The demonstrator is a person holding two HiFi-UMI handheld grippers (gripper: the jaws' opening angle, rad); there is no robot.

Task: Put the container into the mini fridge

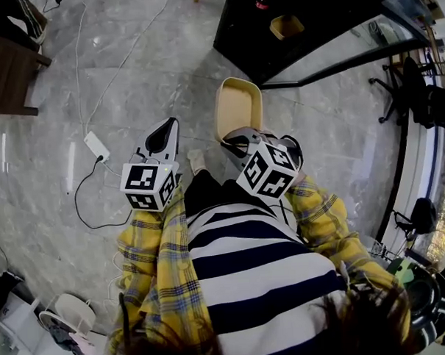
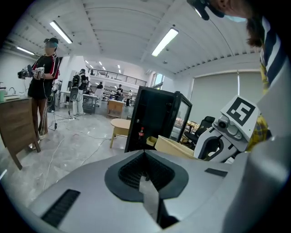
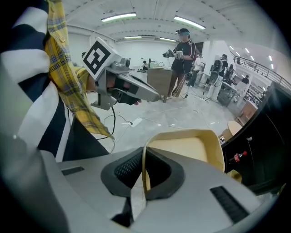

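Note:
A cream, shallow container (image 1: 238,106) hangs in front of me, and my right gripper (image 1: 237,141) is shut on its near rim. In the right gripper view the rim of the container (image 3: 191,148) stands edge-on between the jaws of the right gripper (image 3: 143,160). The black mini fridge (image 1: 290,30) stands ahead with its glass door (image 1: 350,57) swung open to the right. A small yellow tub (image 1: 286,26) and a red bottle (image 1: 263,1) sit inside. My left gripper (image 1: 170,127) is shut on nothing, left of the container. From the left gripper (image 2: 144,154), the fridge (image 2: 157,118) shows beyond.
A white power strip (image 1: 96,145) with cables lies on the grey floor at left. A wooden table (image 1: 8,68) stands at far left, office chairs (image 1: 417,91) at right. A low round table (image 2: 120,125) is beside the fridge. A person (image 2: 43,73) stands farther off.

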